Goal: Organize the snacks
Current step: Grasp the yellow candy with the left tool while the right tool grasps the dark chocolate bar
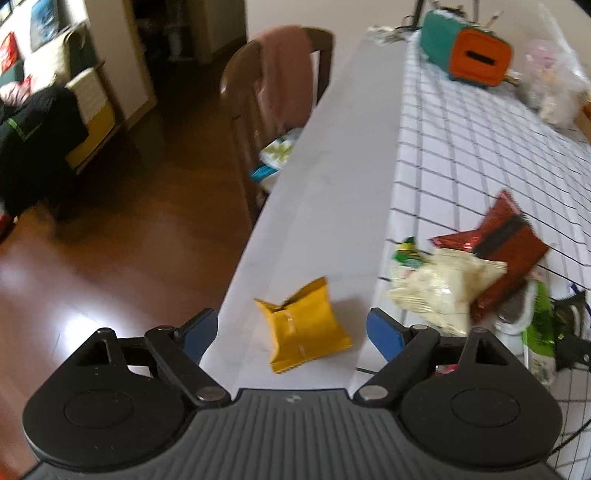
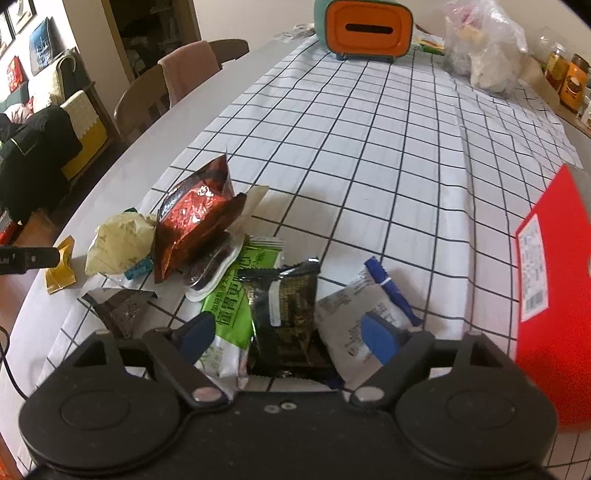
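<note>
Two sets of tongs are under my control, and both stand spread wide with nothing between their pads. My left tongs (image 1: 291,334) hover over the bare strip of table (image 1: 325,155) near its edge, and the yellow packet (image 1: 303,328) lies flat directly between the blue fingertips (image 1: 384,334), apart from the main pile. My right tongs (image 2: 288,338) hang over the checked tablecloth (image 2: 369,155), lined up on the black packet (image 2: 286,314), which lies between a green packet (image 2: 232,314) and a white-and-blue packet (image 2: 364,310).

Beyond these, a cream bag (image 2: 120,245) and a red foil bag (image 2: 195,218) sit heaped together, touching. A red box (image 2: 554,295) stands at the right edge of the cloth, possibly the destination, though I cannot confirm this.

Handling assessment: all snacks appear light, soft and crinkly, and the foil looks slippery. I judge the contents crushable, so grip pressure should be modest. The yellow packet is best taken across its pinched middle, where the sides narrow; the black packet across its width, clear of its neighbours.

A teal-and-orange tissue box (image 2: 364,27) and a clear plastic bag (image 2: 484,48) occupy the far end, well apart.
</note>
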The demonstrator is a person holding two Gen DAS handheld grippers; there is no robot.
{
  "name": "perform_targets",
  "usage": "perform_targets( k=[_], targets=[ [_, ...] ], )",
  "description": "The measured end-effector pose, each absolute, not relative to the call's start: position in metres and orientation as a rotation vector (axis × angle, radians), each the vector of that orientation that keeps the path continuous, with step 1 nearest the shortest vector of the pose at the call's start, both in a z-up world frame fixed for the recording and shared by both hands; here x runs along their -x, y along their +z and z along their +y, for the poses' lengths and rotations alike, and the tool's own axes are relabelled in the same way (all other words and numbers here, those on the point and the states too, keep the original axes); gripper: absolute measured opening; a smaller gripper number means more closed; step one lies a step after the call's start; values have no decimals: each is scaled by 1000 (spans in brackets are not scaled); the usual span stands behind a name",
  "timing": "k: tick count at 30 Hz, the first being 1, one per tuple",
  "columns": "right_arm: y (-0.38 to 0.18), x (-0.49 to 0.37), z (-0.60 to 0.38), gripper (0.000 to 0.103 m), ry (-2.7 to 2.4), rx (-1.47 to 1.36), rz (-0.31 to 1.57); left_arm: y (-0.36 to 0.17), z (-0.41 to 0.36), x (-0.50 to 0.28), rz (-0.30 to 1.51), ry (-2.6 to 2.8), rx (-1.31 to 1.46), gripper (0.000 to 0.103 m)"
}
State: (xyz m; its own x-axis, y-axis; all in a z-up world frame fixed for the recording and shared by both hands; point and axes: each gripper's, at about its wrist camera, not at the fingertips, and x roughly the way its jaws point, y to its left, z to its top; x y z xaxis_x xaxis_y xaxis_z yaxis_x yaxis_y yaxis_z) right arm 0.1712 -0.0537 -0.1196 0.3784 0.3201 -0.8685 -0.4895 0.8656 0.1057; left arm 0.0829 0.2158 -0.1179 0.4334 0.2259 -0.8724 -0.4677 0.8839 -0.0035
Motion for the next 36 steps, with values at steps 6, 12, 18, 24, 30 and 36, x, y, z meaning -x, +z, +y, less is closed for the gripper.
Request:
perform_targets(
  k=[6, 12, 18, 24, 30, 36],
  targets=[
    [-128, -175, -43, 72, 523, 195, 1079, -132, 223, -88, 1074, 453, 301, 88],
    [-132, -179, -42, 59, 513, 184, 1078, -138, 224, -91, 1093, 445, 313, 69],
    [-130, -180, -41, 42, 518, 167, 1070, -141, 221, -92, 1101, 424, 301, 50],
    [-128, -176, -46, 33, 514, 147, 1052, -140, 220, -89, 1090, 392, 308, 49],
    [-122, -169, -55, 30, 511, 114, 1040, -136, 218, -86, 1082, 383, 313, 49],
    [-111, -161, -64, 30, 507, 90, 1014, -127, 213, -79, 1065, 380, 311, 49]
  ],
)
